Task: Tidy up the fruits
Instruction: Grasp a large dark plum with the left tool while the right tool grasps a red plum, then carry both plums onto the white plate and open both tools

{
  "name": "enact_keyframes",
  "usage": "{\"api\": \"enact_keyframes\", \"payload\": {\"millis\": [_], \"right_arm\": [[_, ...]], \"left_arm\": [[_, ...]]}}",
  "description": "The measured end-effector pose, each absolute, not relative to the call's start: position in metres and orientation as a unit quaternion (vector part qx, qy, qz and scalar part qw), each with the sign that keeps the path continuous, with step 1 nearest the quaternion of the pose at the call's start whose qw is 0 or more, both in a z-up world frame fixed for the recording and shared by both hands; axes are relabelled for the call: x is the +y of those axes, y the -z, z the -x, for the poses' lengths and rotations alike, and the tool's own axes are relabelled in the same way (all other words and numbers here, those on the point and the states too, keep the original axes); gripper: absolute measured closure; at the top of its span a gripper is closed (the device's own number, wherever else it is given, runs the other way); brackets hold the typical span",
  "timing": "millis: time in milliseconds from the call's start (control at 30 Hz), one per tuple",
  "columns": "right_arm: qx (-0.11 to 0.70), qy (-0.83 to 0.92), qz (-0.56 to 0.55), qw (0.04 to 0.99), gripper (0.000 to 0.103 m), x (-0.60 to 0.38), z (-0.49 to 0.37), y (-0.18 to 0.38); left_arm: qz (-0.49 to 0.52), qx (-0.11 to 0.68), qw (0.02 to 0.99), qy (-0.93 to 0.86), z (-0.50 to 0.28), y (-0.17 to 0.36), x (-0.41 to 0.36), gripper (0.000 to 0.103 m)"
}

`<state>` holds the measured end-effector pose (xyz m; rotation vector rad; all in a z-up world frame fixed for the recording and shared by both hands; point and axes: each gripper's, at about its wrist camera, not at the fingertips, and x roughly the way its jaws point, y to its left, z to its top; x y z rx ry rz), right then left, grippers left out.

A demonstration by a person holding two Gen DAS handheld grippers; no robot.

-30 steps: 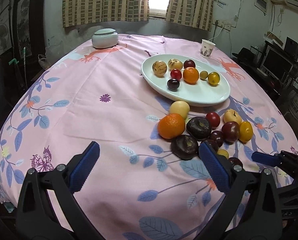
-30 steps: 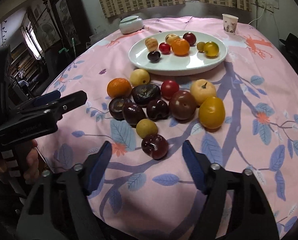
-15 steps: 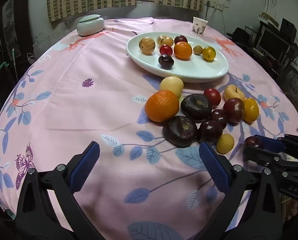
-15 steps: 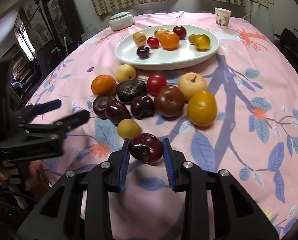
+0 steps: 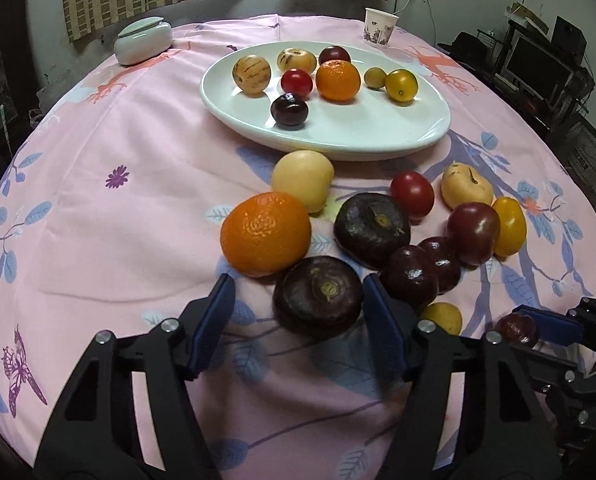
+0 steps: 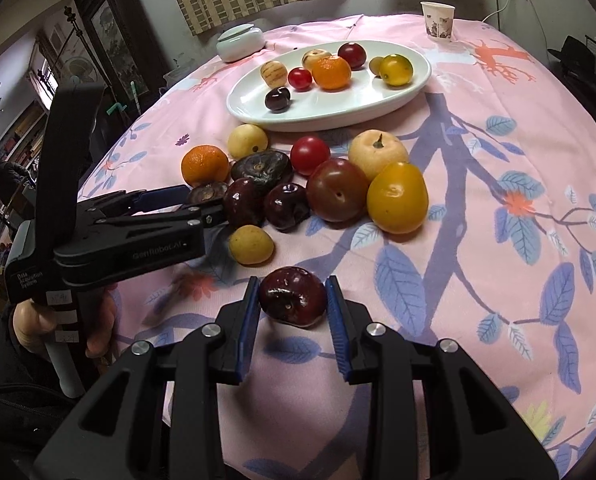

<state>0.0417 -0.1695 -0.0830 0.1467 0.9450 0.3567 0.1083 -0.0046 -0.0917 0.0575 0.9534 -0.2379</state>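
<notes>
Two claws low: right claw (image 6: 292,304) clamps dark plum (image 6: 292,296); left claw (image 5: 298,312) unclenched round dark fruit (image 5: 318,296).

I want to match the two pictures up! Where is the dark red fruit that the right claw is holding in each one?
Left wrist view: the dark red fruit sits at the far right edge, low down, beside the blue pad of the right claw.
Right wrist view: it is low in the middle, between the right claw's pads.
Shared landmark: the small yellow fruit lies just to its left in both.
</notes>
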Motion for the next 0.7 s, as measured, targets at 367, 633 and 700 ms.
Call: {"api": "enact_keyframes", "payload": {"millis": [367,633,700], "right_arm": [[0.441,-0.179,-0.067,0.877,0.070,-0.166,-0.041,0.074],[0.440,-0.183,-0.066,0.877,0.070,-0.160,-0.040,0.072],[0.438,-0.183,-0.065,0.878,0.070,-0.159,-0.040,0.071]], "left_arm": [[0.008,0.456,0.879,0.138,-0.083,0.081,0.007,0.059],[0.017,0.434,0.888,0.153,-0.066,0.061,0.011,0.059],[0.018,0.432,0.888,0.158,-0.065,0.058,0.010,0.059]]}}
